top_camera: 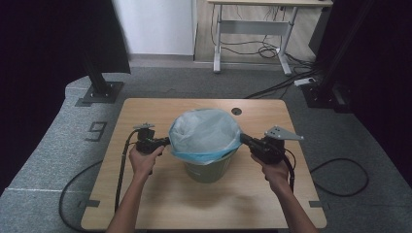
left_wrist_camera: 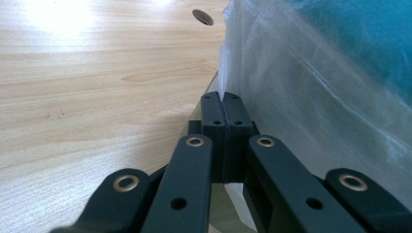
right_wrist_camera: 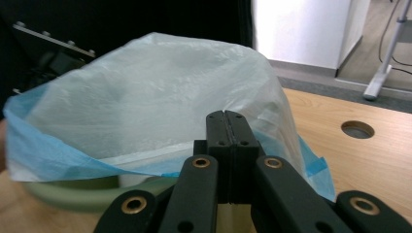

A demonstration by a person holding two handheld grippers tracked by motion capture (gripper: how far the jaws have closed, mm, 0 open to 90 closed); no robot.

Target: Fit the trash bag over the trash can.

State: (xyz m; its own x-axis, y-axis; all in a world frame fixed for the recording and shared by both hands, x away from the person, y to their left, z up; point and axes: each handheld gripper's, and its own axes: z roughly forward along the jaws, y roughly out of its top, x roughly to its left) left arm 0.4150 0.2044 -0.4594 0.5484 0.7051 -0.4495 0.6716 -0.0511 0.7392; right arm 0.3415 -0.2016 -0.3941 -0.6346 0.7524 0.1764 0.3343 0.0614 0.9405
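The pale blue bin liner (top_camera: 205, 133) sits puffed up over the mouth of a green bin (top_camera: 209, 168) near the middle of the wooden table (top_camera: 160, 194), its skirt draped over the rim but hanging loose and uneven on the near side. The left gripper (top_camera: 165, 141) meets the liner's left edge and the right gripper (top_camera: 244, 139) its right edge. In the left gripper view the jaws are pressed together with the film (left_wrist_camera: 291, 82) lying against their tips, and in the right gripper view the jaws are likewise pressed together at the liner's (right_wrist_camera: 145, 97) edge; in both, the film looks pinched, though how much of it is caught between the pads is hard to tell. The main risk, as I judge it, is the thinness of the plastic: pulling both sides outward or downward unevenly could tear it at a pinch point, or let it slip free from one side. A sharp tug could also drag or tip the light bin, since nothing steadies it. If only a sliver of film is caught, it may slide out on the first pull. The trapped air may resist seating the liner, and the loose near edge could ride up off the rim.
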